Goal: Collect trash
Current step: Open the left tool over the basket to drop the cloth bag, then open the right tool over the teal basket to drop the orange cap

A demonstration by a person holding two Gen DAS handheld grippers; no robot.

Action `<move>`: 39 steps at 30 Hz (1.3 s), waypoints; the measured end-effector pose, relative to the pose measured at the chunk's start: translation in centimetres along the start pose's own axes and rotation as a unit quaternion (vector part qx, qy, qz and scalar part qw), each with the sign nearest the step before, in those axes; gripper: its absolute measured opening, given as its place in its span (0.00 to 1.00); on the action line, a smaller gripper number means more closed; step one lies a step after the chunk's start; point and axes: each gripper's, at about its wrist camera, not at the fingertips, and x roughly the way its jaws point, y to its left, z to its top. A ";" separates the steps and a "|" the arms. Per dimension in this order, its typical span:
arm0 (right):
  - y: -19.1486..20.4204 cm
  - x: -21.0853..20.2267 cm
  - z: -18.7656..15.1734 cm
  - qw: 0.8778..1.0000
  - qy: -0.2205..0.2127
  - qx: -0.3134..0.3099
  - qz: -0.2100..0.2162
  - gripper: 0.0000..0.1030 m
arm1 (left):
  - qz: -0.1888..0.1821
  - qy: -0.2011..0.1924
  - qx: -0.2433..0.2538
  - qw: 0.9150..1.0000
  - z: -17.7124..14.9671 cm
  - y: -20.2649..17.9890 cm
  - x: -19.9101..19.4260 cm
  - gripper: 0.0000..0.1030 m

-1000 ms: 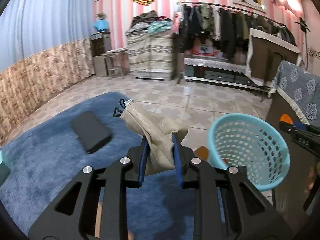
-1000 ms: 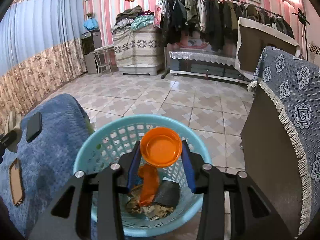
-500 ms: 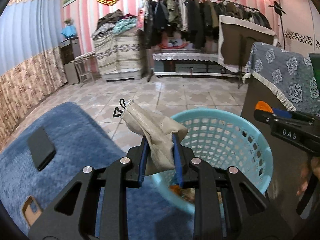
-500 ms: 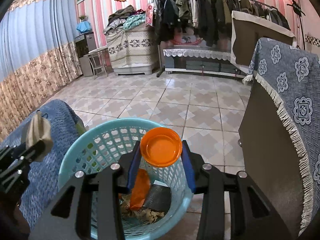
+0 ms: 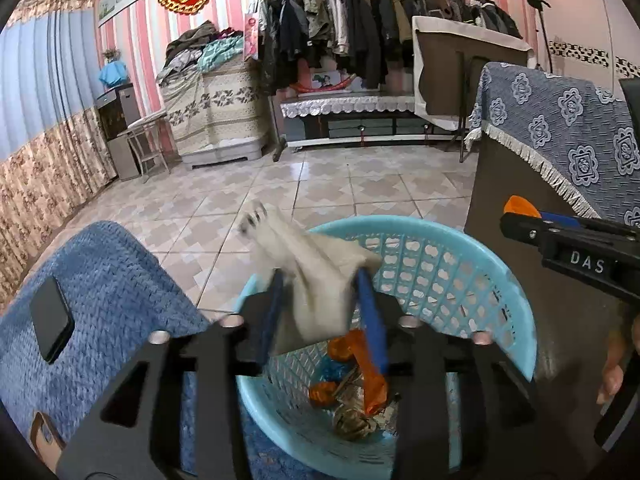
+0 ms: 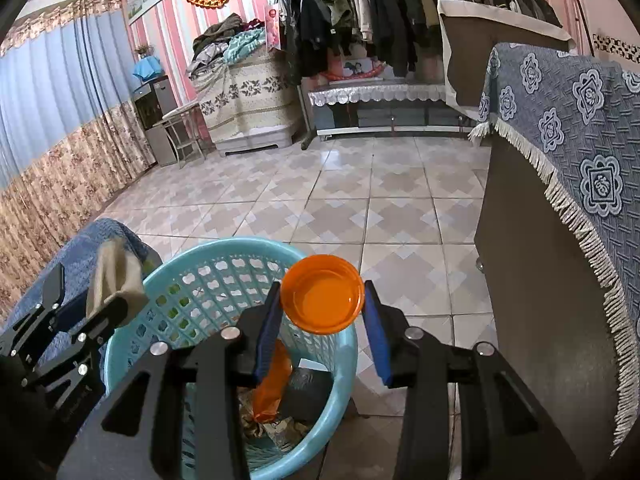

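The left gripper is positioned over the light blue perforated basket. Its jaws have just been opening; a beige cloth pouch, blurred, is seen between them, above the basket's opening. An orange plastic lid is clamped between the jaws of the right gripper, over the basket's rim. Orange wrappers and crumpled trash are contained in the basket.
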 end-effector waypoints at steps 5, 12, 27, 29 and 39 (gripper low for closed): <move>0.2 0.1 -0.1 1.000 -0.001 -0.002 0.003 0.39 | 0.025 -0.002 -0.022 0.999 -0.3 2.1 -1.5 0.75; 2.1 0.2 -0.1 1.000 -0.002 -0.025 0.002 0.39 | 0.087 -0.033 -0.070 0.993 0.2 7.3 -4.8 0.93; 8.6 3.4 -1.3 0.996 0.033 -0.083 0.007 0.46 | 0.168 -0.037 -0.137 0.975 -1.5 15.1 -10.6 0.95; 8.7 3.1 -1.2 0.996 0.028 -0.084 0.006 0.62 | 0.179 -0.038 -0.142 0.973 -1.9 15.7 -11.4 0.95; 8.6 1.5 -0.9 0.997 0.012 -0.076 0.013 0.89 | 0.209 -0.047 -0.154 0.965 -3.9 17.0 -15.3 0.95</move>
